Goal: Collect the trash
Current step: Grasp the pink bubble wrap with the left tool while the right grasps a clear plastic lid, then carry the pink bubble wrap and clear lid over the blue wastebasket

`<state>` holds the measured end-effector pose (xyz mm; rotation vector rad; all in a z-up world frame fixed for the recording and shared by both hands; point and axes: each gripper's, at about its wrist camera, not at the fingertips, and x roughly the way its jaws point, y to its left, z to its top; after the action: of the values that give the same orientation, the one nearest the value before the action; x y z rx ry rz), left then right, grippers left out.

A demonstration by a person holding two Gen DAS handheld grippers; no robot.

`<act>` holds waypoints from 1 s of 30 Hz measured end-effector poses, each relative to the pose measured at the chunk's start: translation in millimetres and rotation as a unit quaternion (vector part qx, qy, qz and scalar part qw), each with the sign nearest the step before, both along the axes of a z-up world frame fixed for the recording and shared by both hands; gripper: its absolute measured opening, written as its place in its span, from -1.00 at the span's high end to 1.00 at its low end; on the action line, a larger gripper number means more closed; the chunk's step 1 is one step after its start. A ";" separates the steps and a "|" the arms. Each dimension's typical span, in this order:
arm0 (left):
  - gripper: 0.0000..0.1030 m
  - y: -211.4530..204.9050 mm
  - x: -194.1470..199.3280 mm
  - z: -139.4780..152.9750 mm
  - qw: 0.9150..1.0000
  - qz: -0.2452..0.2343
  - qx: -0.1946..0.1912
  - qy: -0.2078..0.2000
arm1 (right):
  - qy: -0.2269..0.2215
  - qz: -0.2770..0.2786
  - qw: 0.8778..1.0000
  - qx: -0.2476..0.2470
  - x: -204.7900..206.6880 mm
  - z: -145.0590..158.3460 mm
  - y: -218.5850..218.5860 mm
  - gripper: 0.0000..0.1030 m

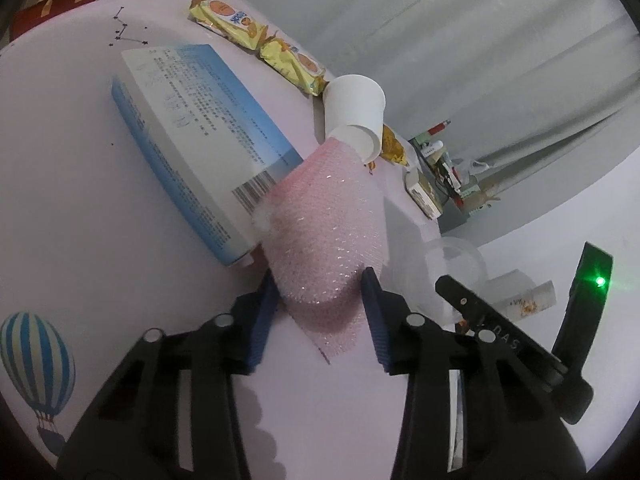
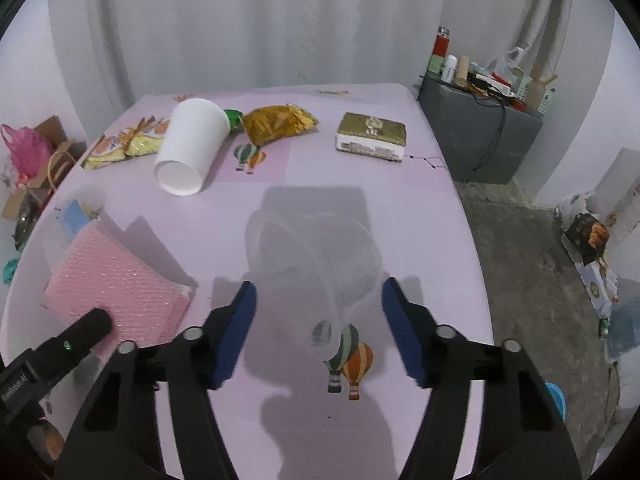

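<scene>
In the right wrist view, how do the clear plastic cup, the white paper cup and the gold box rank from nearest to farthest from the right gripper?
From the right gripper:
1. Clear plastic cup, lying on its side just ahead of the fingertips.
2. White paper cup, lying on its side, farther back on the left.
3. Gold box, back right; nearly as far as the paper cup, so the last two are close.
</scene>
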<state>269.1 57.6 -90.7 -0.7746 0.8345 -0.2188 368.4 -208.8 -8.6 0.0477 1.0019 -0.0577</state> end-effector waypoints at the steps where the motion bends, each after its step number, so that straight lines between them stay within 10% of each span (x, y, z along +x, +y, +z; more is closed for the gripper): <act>1: 0.33 0.3 -0.2 0.5 1.000 0.000 -0.002 -0.001 | 0.000 -0.005 1.000 0.001 -0.9 -0.9 -1.1 0.03; 14: 0.46 -5.7 -10.2 15.3 0.999 -0.016 0.034 -0.027 | 0.007 -0.037 0.999 0.025 -10.9 -2.6 -17.7 0.83; 30: 0.47 -17.7 -34.0 63.3 0.990 -0.034 0.110 -0.084 | -0.025 -0.049 0.997 0.060 -41.3 26.4 -32.1 0.88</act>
<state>235.0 39.8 -27.4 -0.5136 0.7118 -0.2446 327.1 -240.9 17.8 0.2070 0.9517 -0.0865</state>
